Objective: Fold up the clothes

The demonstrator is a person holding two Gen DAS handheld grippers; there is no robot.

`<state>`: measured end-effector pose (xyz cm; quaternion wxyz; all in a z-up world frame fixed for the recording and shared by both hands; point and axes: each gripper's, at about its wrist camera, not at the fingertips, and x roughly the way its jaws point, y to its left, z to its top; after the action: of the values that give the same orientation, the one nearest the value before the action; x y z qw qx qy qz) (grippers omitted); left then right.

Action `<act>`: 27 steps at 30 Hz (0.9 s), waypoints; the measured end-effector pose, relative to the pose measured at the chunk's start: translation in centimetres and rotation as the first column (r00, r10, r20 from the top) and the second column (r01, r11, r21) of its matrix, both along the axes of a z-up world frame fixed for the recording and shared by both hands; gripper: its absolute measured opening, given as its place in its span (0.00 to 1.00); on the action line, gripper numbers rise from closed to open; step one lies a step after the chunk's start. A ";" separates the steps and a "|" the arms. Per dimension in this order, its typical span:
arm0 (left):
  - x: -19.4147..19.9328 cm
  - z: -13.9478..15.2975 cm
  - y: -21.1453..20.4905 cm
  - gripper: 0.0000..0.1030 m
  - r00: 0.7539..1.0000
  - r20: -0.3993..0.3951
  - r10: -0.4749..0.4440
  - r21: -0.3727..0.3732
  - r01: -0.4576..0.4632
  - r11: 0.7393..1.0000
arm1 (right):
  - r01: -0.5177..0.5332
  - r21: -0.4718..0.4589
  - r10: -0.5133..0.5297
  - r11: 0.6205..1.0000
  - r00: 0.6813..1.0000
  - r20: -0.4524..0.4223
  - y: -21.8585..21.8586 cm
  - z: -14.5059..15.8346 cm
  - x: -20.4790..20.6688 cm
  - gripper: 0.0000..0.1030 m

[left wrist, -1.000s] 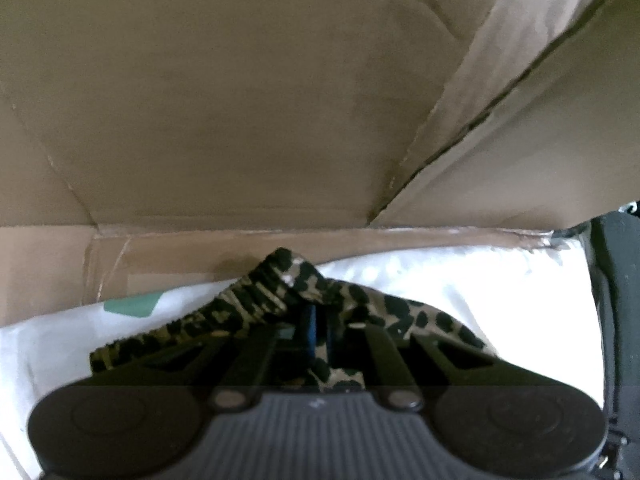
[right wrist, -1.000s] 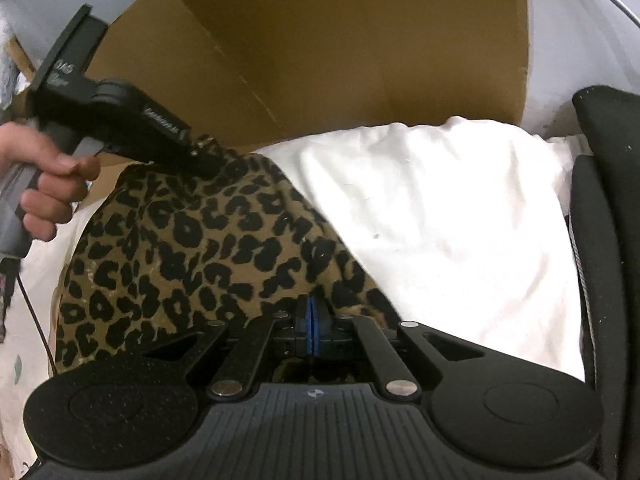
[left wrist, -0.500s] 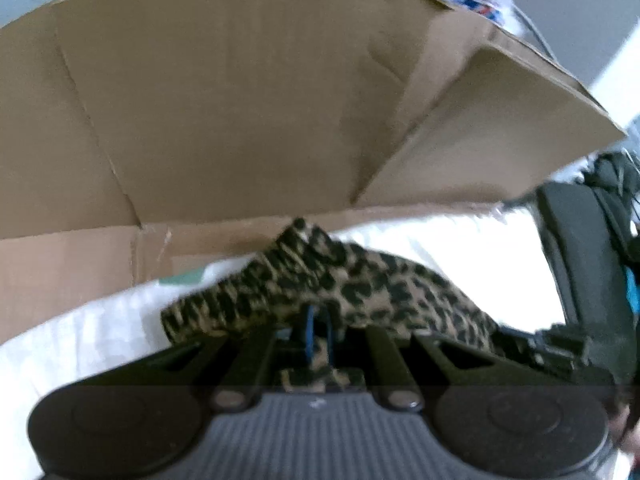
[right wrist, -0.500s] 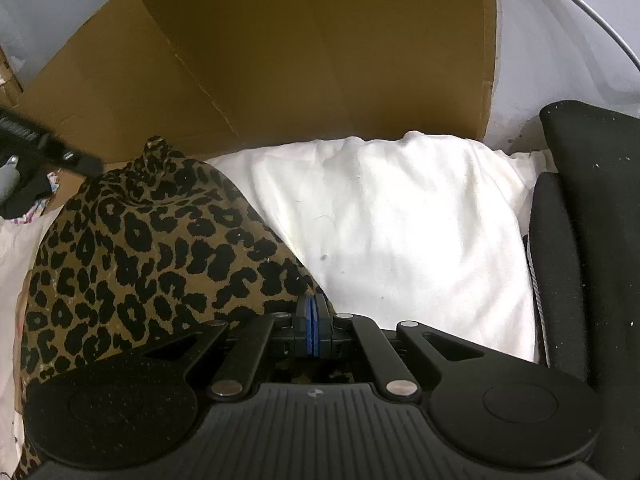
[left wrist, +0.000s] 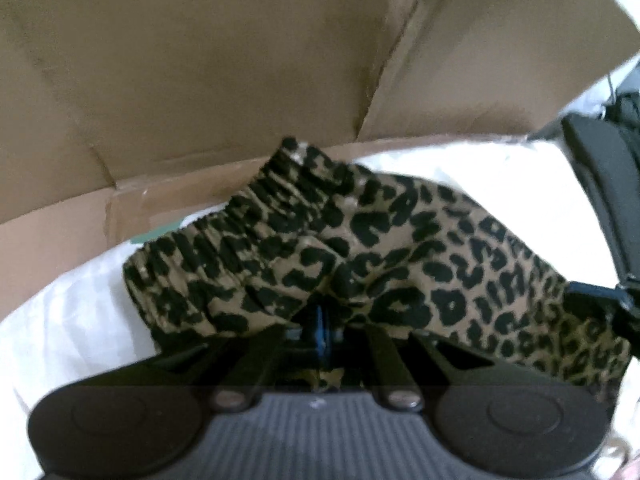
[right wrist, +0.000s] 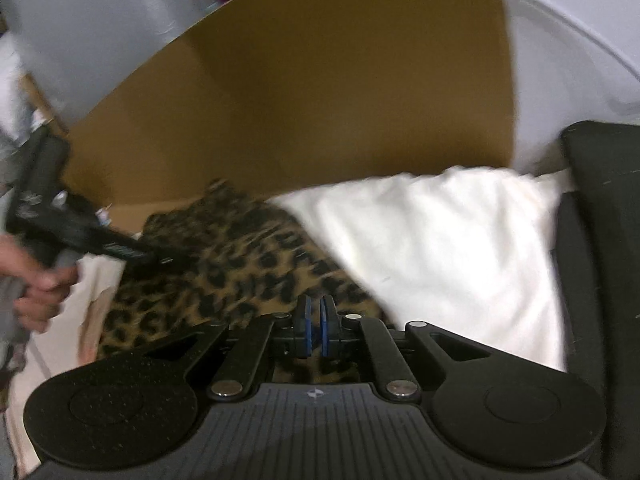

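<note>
On the white padded sheet, in front of a brown cardboard panel, lies the leopard-print fabric garment, its gathered waistband raised. The left gripper is clamped tight on one part of it; the right gripper pinches another edge, blue pads together.

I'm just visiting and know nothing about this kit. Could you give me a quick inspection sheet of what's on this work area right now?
Surface: white bedding, soft and rumpled.
Job's things: leopard-print garment, elastic waistband bunched, lying on the bedding.
Clutter: nothing seen.
Grippers: left gripper shut on the garment; right gripper shut on the garment's near edge.
Hand: person's hand holding the left gripper's handle.
Cables: nothing seen.
Surroundings: cardboard box standing behind; black chair at the right.
</note>
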<state>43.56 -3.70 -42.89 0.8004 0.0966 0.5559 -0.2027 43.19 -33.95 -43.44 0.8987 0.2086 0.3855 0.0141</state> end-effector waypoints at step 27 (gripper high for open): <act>-1.3 1.7 4.8 0.05 1.000 -0.017 0.022 0.038 -0.021 0.999 | -0.038 -0.022 0.036 0.999 0.997 -0.071 0.1 -0.9 -3.5 0.36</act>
<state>42.28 1.10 -41.23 0.7958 0.1039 0.5674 -0.1844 39.67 -33.86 -44.37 0.8865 0.1914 0.4210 0.0188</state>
